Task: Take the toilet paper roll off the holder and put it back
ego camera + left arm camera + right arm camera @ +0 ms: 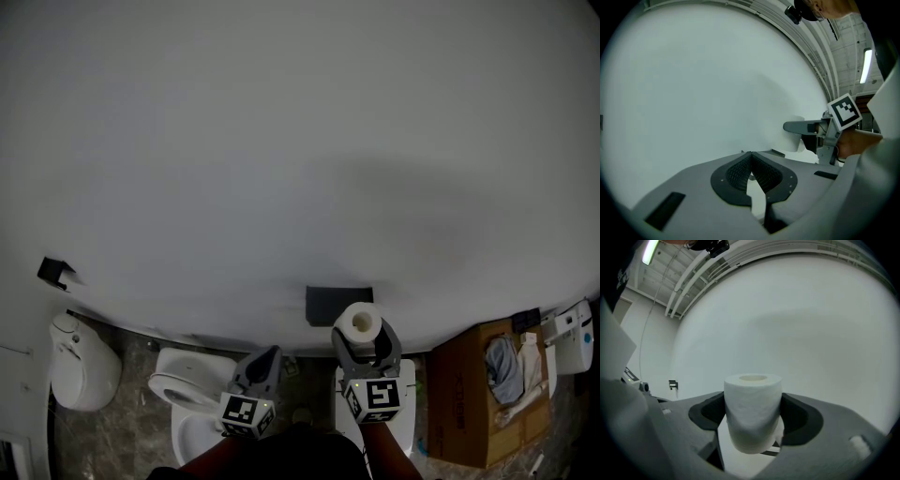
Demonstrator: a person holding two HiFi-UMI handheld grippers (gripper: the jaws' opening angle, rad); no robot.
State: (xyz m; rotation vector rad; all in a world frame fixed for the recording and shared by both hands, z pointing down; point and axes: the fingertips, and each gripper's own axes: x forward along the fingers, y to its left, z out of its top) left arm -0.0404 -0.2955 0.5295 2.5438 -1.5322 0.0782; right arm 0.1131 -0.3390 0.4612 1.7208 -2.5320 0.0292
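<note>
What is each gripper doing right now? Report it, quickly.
Left gripper: closed, nothing between its jaws.
Right gripper: closed on the white cylindrical toilet paper roll, held upright.

Plain white wall (281,141), toilet (183,386), marbled floor (136,417).

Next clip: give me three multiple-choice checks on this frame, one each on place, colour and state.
1. Where is the toilet paper roll? A on the floor; B between the right tongs; C on the toilet seat.
2. The cardboard box is: A brown; B blue; C black.
3. The left tongs are: A wide open; B shut on the roll; C shut, empty.
Key: 1 B, the tongs squeeze its sides; 2 A, plain brown card; 3 C, tips meet, nothing between.
</note>
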